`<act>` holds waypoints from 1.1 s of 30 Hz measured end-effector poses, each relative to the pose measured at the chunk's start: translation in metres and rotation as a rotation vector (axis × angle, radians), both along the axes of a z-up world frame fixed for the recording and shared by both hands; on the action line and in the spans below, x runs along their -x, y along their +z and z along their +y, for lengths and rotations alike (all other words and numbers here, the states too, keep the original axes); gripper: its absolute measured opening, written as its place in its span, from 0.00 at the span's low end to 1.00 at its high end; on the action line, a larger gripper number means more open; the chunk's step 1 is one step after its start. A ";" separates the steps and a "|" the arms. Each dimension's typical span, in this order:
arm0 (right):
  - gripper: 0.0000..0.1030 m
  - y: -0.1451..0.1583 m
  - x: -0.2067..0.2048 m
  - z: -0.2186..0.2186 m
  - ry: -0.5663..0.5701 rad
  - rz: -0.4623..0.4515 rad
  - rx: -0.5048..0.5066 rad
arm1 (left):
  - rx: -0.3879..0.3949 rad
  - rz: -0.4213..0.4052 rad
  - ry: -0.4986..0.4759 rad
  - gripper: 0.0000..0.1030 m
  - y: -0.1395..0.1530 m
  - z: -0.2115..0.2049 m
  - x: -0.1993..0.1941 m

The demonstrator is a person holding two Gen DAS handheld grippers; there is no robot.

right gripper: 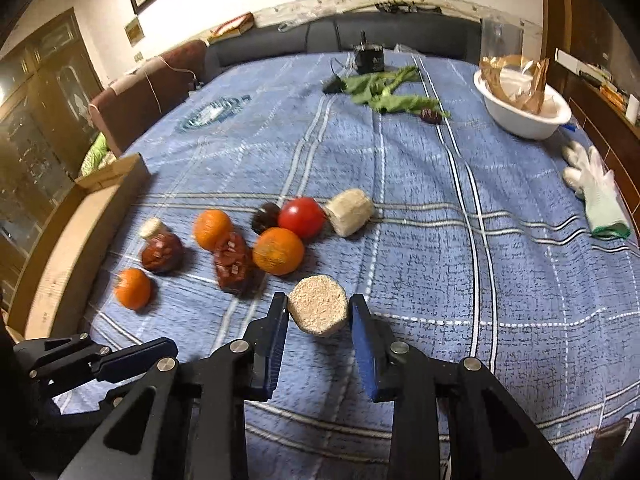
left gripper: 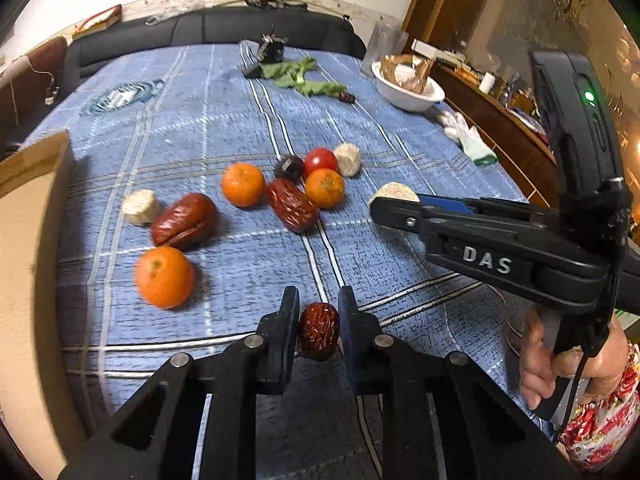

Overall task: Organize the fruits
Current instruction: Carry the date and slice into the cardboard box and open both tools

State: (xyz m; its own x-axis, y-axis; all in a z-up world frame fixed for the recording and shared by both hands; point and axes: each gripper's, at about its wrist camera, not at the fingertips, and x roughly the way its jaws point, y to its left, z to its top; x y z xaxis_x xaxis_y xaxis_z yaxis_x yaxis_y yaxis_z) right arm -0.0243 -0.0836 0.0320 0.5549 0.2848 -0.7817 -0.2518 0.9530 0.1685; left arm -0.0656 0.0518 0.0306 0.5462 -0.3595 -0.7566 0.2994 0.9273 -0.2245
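Left tool (left gripper: 319, 312) is clamped on a wrinkly red date (left gripper: 319, 330) right up close; right tool (right gripper: 319, 314) is pinching a beige crumbly cake (right gripper: 318, 310). Oranges, dates and a tomato (right gripper: 301, 216) sit mid-desk. White bowl (right gripper: 520, 114) far right holds crinkly gold wrappers, I think. Cardboard box (right gripper: 96, 208) left, contents hidden.

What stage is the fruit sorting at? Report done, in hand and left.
Done: nothing looks sorted; the cardboard box shows no fruit inside. In hand: the left gripper is shut on a red date, and the right gripper brackets a beige puffed cake. Left: three oranges, the tomato, two large dates and two more cakes on the blue cloth.
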 end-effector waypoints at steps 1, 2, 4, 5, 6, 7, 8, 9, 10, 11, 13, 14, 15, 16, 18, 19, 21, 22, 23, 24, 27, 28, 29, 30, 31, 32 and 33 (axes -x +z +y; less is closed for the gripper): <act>0.33 0.005 0.003 0.001 0.002 -0.010 -0.005 | 0.004 -0.011 0.007 0.19 0.004 0.003 0.002; 0.33 0.009 0.006 0.003 0.005 -0.019 -0.011 | 0.008 -0.023 0.016 0.19 0.009 0.008 0.005; 0.33 0.019 0.012 0.008 0.016 -0.037 -0.019 | 0.015 -0.056 0.044 0.19 0.020 0.020 0.011; 0.33 0.024 0.016 0.012 0.025 -0.047 -0.024 | 0.018 -0.067 0.055 0.19 0.024 0.027 0.013; 0.33 0.029 0.019 0.016 0.035 -0.055 -0.032 | 0.023 -0.082 0.076 0.19 0.029 0.036 0.017; 0.33 0.034 0.022 0.022 0.052 -0.061 -0.043 | 0.025 -0.094 0.096 0.19 0.033 0.045 0.020; 0.33 0.038 0.025 0.030 0.069 -0.066 -0.053 | 0.025 -0.108 0.119 0.19 0.037 0.054 0.023; 0.33 0.041 0.028 0.038 0.089 -0.070 -0.063 | 0.018 -0.123 0.151 0.19 0.041 0.066 0.026; 0.33 0.045 0.031 0.048 0.113 -0.073 -0.074 | 0.009 -0.134 0.179 0.19 0.043 0.077 0.029; 0.33 0.048 0.034 0.058 0.137 -0.073 -0.084 | -0.003 -0.146 0.214 0.19 0.046 0.089 0.032; 0.33 0.053 0.037 0.082 0.194 -0.067 -0.108 | -0.020 -0.160 0.294 0.19 0.049 0.117 0.037; 0.33 0.055 0.038 0.095 0.222 -0.063 -0.119 | -0.024 -0.159 0.335 0.19 0.049 0.132 0.039; 0.33 0.056 0.039 0.107 0.250 -0.057 -0.131 | -0.028 -0.155 0.382 0.19 0.049 0.149 0.040; 0.33 0.057 0.041 0.122 0.283 -0.049 -0.145 | -0.040 -0.152 0.423 0.19 0.048 0.163 0.043; 0.34 0.056 0.044 0.148 0.340 -0.034 -0.164 | -0.085 -0.146 0.507 0.19 0.045 0.189 0.048; 0.34 0.056 0.046 0.162 0.370 -0.027 -0.169 | -0.099 -0.142 0.535 0.19 0.043 0.198 0.049; 0.34 0.052 0.050 0.187 0.420 -0.015 -0.166 | -0.117 -0.127 0.582 0.19 0.038 0.216 0.053; 0.34 0.049 0.052 0.201 0.443 -0.010 -0.157 | -0.125 -0.120 0.600 0.19 0.036 0.222 0.055; 0.34 0.046 0.054 0.212 0.462 -0.006 -0.146 | -0.133 -0.113 0.615 0.19 0.034 0.228 0.055; 0.34 0.042 0.056 0.222 0.478 0.000 -0.135 | -0.143 -0.106 0.631 0.19 0.031 0.233 0.056; 0.34 0.028 0.060 0.246 0.516 0.024 -0.108 | -0.155 -0.089 0.665 0.19 0.024 0.241 0.059; 0.34 0.023 0.061 0.252 0.524 0.033 -0.101 | -0.151 -0.083 0.672 0.19 0.022 0.244 0.059; 0.34 0.018 0.062 0.256 0.528 0.041 -0.095 | -0.147 -0.079 0.678 0.19 0.020 0.246 0.058; 0.34 0.014 0.062 0.258 0.531 0.048 -0.089 | -0.143 -0.075 0.683 0.19 0.018 0.249 0.059; 0.34 0.009 0.061 0.261 0.531 0.055 -0.081 | -0.144 -0.073 0.686 0.19 0.017 0.250 0.060; 0.34 0.006 0.061 0.263 0.531 0.060 -0.075 | -0.144 -0.073 0.688 0.19 0.016 0.251 0.062; 0.34 0.003 0.060 0.265 0.531 0.064 -0.069 | -0.143 -0.073 0.690 0.19 0.016 0.252 0.064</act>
State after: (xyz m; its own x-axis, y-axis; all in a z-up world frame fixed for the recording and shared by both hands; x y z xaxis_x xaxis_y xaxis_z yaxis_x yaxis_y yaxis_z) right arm -0.0844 0.1815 0.0352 0.2728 0.5652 -0.7785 -0.6831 0.6836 0.2570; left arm -0.1292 0.3040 0.0461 0.6650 0.1869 -0.7231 -0.3575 0.9297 -0.0885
